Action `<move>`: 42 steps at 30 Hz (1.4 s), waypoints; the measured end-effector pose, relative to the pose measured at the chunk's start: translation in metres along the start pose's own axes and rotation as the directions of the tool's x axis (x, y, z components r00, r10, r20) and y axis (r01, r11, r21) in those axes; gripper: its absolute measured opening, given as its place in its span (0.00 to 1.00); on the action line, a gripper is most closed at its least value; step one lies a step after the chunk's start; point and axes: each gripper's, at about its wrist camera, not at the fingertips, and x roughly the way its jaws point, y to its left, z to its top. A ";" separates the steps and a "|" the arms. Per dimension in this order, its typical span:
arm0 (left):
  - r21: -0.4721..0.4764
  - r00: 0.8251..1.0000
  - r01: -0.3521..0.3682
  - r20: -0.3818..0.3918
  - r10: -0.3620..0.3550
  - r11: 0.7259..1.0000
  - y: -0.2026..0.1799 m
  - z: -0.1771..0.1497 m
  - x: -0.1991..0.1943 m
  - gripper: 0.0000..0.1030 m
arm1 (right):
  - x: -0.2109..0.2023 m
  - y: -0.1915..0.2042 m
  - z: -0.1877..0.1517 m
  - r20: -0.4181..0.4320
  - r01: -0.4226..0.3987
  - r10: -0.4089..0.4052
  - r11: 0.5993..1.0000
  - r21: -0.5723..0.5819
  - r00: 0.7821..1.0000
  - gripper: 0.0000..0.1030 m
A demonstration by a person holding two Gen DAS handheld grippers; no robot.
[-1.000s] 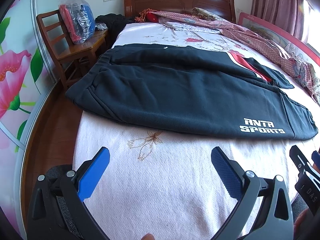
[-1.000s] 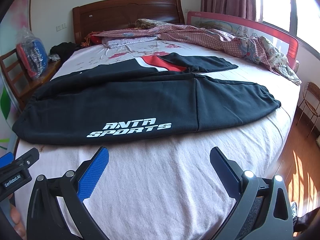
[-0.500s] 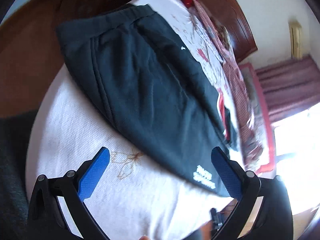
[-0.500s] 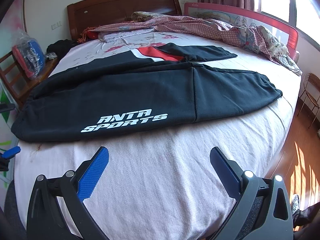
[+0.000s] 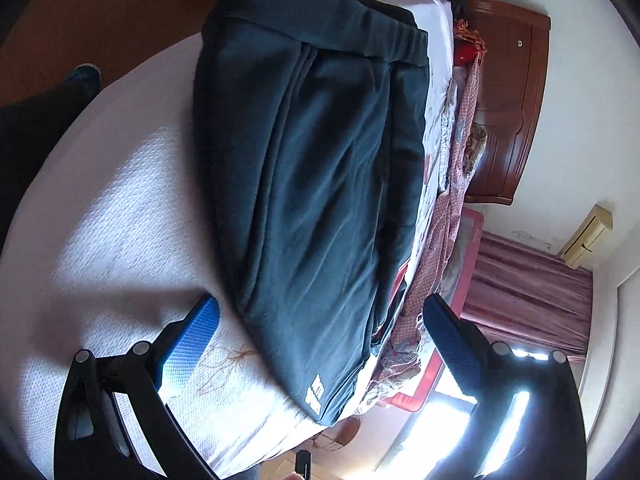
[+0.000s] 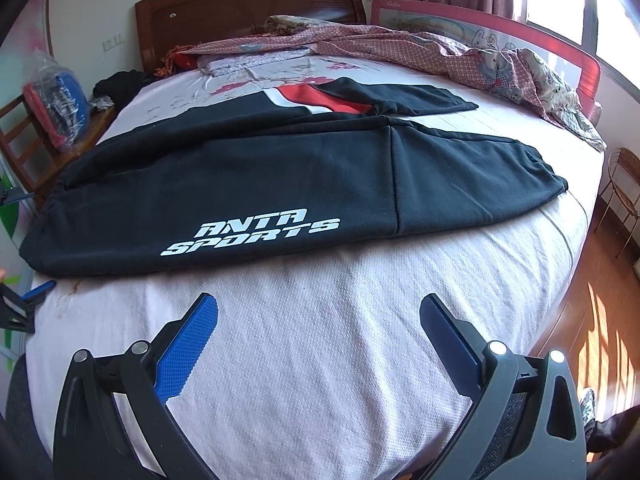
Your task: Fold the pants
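Note:
Black sweatpants (image 6: 248, 176) with white "ANTA SPORTS" lettering and a red-and-white stripe lie flat across the bed, waistband at the left, leg cuffs at the right. In the left wrist view the pants (image 5: 320, 184) appear rotated, waistband at the top. My left gripper (image 5: 320, 320) is open and empty, hovering over the pants' near edge towards the waistband end. My right gripper (image 6: 318, 316) is open and empty above the bare sheet in front of the pants. The left gripper's tip also shows at the left edge of the right wrist view (image 6: 24, 304).
The bed (image 6: 320, 360) has a white textured sheet, a wooden headboard (image 6: 248, 4) and a red side rail (image 6: 500, 36). A crumpled checked quilt (image 6: 440, 52) lies at the back right. A wooden chair with a plastic bag (image 6: 56, 108) stands at the left.
The left gripper has rolled sideways and moved in over the pants' near edge towards the waistband end. The right gripper has moved a little closer to the pants. Both stayed open.

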 end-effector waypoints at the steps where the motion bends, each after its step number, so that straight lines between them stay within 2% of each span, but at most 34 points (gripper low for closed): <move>1: -0.004 1.000 -0.002 0.010 0.002 1.000 -0.002 0.002 0.003 0.98 | 0.000 0.000 0.000 -0.003 -0.001 0.001 1.000 0.000 1.000 0.97; 5: -0.020 0.999 0.012 0.047 -0.011 1.000 -0.008 0.011 0.007 0.98 | 0.000 0.002 0.000 -0.008 -0.007 0.007 1.000 -0.007 1.000 0.97; 7: -0.025 0.997 0.053 0.061 -0.051 0.998 -0.011 0.014 0.008 0.98 | -0.001 0.001 0.000 -0.011 -0.014 0.014 1.000 -0.003 1.000 0.97; 9: -0.034 0.995 0.040 0.089 -0.037 0.999 -0.008 0.015 0.008 0.92 | -0.001 -0.004 0.001 -0.028 -0.027 0.028 0.999 0.027 0.999 0.97; 10: -0.036 0.995 0.019 0.094 -0.016 0.999 -0.008 0.015 0.008 0.78 | 0.000 -0.009 0.002 -0.037 -0.038 0.040 0.998 0.053 0.999 0.97; 11: -0.028 0.995 -0.016 0.093 0.019 0.999 -0.008 0.015 0.009 0.49 | 0.001 -0.015 0.002 -0.047 -0.052 0.056 0.995 0.084 0.997 0.97; 12: -0.013 0.995 -0.063 0.082 0.064 0.998 -0.007 0.016 0.012 0.26 | 0.003 -0.021 0.003 -0.060 -0.064 0.072 0.991 0.120 0.996 0.97; 13: -0.001 0.994 -0.090 0.067 0.090 0.996 -0.004 0.017 0.015 0.10 | 0.005 -0.028 0.004 -0.078 -0.078 0.092 0.984 0.159 0.993 0.97; 17: -0.032 0.997 -0.028 0.076 0.030 0.999 0.010 0.019 0.012 0.08 | 0.014 -0.063 0.008 -0.113 -0.178 0.227 0.926 0.332 0.967 0.97; 19: -0.010 0.996 -0.034 0.084 0.034 0.999 0.006 0.015 0.008 0.08 | 0.018 -0.085 0.009 -0.113 -0.220 0.295 0.873 0.435 0.949 0.97; 20: 0.003 0.996 -0.022 0.082 0.022 1.000 0.003 0.015 0.006 0.08 | 0.022 -0.100 0.009 -0.100 -0.250 0.341 0.831 0.497 0.935 0.97; 22: 0.014 0.997 0.002 0.076 -0.003 1.000 -0.001 0.015 0.002 0.08 | 0.032 -0.129 0.007 -0.063 -0.307 0.444 0.707 0.637 0.894 0.97; 24: 0.036 0.997 0.032 0.063 -0.034 0.999 -0.008 0.014 -0.003 0.08 | 0.045 -0.148 0.006 -0.009 -0.364 0.544 0.574 0.733 0.839 0.97; 26: 0.073 0.997 0.052 0.056 -0.057 0.996 -0.015 0.012 -0.008 0.08 | 0.055 -0.155 0.008 0.025 -0.394 0.598 0.496 0.774 0.801 0.97; 27: 0.088 0.997 0.054 0.055 -0.059 0.995 -0.020 0.012 -0.009 0.08 | 0.060 -0.155 0.009 0.048 -0.419 0.632 0.453 0.787 0.774 0.97; 28: 0.100 0.997 0.054 0.057 -0.060 0.994 -0.023 0.013 -0.010 0.08 | 0.066 -0.153 0.009 0.063 -0.423 0.649 0.416 0.805 0.758 0.97; 30: 0.109 0.996 0.066 0.053 -0.072 0.992 -0.030 0.014 -0.010 0.08 | 0.076 -0.146 0.010 0.096 -0.454 0.692 0.357 0.817 0.716 0.94; 31: 0.111 0.996 0.066 0.055 -0.072 0.992 -0.032 0.015 -0.011 0.08 | 0.080 -0.141 0.012 0.088 -0.447 0.691 0.359 0.819 0.717 0.94; 32: 0.113 0.996 0.071 0.052 -0.077 0.991 -0.034 0.015 -0.010 0.08 | 0.083 -0.135 0.014 0.095 -0.456 0.699 0.352 0.817 0.709 0.94; 33: 0.118 0.996 0.071 0.051 -0.077 0.991 -0.036 0.015 -0.010 0.08 | 0.086 -0.128 0.016 0.116 -0.479 0.714 0.331 0.813 0.690 0.93; 34: 0.121 0.996 0.067 0.053 -0.074 0.990 -0.037 0.014 -0.010 0.08 | 0.088 -0.123 0.018 0.116 -0.481 0.718 0.330 0.812 0.687 0.93; 36: 0.127 0.996 0.070 0.051 -0.077 0.989 -0.039 0.013 -0.011 0.08 | 0.093 -0.113 0.024 0.099 -0.474 0.717 0.344 0.810 0.690 0.93; 38: 0.131 0.995 0.075 0.049 -0.082 0.989 -0.038 0.010 -0.014 0.08 | 0.095 -0.105 0.031 0.072 -0.454 0.689 0.392 0.800 0.721 0.90; 39: 0.132 0.995 0.077 0.050 -0.084 0.988 -0.039 0.009 -0.013 0.08 | 0.095 -0.103 0.035 0.070 -0.455 0.679 0.408 0.792 0.731 0.67; 40: 0.131 0.995 0.080 0.052 -0.088 0.988 -0.036 0.007 -0.015 0.08 | 0.100 -0.097 0.038 0.021 -0.432 0.675 0.447 0.784 0.737 0.54; 41: 0.132 0.994 0.086 0.053 -0.094 0.987 -0.036 0.007 -0.016 0.08 | 0.106 -0.093 0.038 -0.057 -0.380 0.654 0.506 0.774 0.755 0.15; 42: 0.137 0.994 0.085 0.059 -0.094 0.987 -0.034 0.005 -0.014 0.08 | 0.110 -0.089 0.038 -0.094 -0.356 0.634 0.544 0.760 0.767 0.04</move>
